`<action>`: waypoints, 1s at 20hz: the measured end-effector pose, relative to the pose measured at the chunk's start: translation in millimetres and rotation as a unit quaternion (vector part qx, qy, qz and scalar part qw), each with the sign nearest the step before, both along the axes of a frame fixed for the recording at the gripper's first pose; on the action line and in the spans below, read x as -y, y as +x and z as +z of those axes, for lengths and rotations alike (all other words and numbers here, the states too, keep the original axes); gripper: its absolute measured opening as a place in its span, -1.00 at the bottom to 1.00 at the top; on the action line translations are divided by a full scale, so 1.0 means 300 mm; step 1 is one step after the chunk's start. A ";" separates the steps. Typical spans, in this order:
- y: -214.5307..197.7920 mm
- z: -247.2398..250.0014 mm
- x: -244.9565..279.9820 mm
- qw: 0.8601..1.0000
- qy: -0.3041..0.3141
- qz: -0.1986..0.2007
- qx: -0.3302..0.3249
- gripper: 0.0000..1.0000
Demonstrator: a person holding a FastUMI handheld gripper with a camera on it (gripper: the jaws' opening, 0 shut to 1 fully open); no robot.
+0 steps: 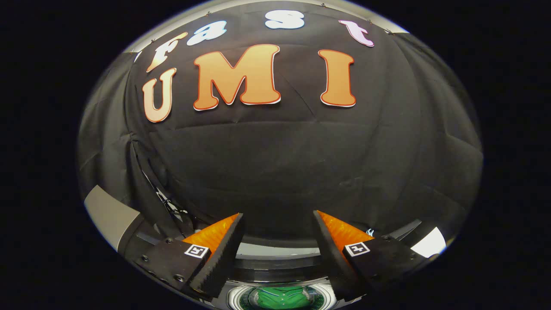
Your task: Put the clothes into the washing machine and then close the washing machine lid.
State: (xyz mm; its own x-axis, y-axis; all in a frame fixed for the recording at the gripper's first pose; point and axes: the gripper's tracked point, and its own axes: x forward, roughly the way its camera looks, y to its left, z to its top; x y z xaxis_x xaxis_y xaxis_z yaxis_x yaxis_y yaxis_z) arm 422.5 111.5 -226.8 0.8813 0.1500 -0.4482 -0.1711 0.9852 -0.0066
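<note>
Gripper (277,234) fingers spread apart, holding nothing, pointed at black booth wall. Below and between fingers: washing machine drum (280,297), green clothes (282,298) inside. Lid position unseen. Risk: lid hunted blind, fingers may strike drum rim.

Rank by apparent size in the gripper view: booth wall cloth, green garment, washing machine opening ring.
1. Booth wall cloth, by far largest.
2. Washing machine opening ring, partly seen below the open gripper.
3. Green garment inside the ring.
Fisheye distortion makes the last two unsure.
</note>
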 end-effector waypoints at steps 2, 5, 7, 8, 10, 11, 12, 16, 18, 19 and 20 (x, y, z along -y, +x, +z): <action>-0.055 0.003 0.010 1.000 -0.001 -0.001 0.002 0.99; -0.131 -0.005 0.022 1.000 -0.003 -0.003 -0.002 0.98; -0.180 -0.010 0.030 1.000 -0.005 -0.004 -0.004 0.98; -0.201 -0.017 0.032 1.000 -0.006 -0.004 -0.006 0.98; -0.245 -0.026 0.037 1.000 -0.006 -0.002 -0.010 0.98; -0.262 -0.034 0.040 1.000 -0.006 0.000 -0.013 0.98; -0.290 -0.045 0.046 1.000 -0.005 0.001 -0.017 0.98; -0.394 -0.101 0.065 0.999 0.000 0.005 -0.040 0.98; -0.447 -0.158 0.081 0.998 0.000 0.005 -0.061 0.98; -0.467 -0.184 0.089 0.997 0.002 0.003 -0.072 0.98; -0.481 -0.205 0.097 0.997 0.005 0.000 -0.079 0.98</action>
State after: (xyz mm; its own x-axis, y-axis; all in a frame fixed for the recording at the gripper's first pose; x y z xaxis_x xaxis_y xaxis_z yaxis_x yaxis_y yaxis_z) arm 278.1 82.4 -288.2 0.8003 0.1552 -0.5792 -0.1698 0.9850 0.0292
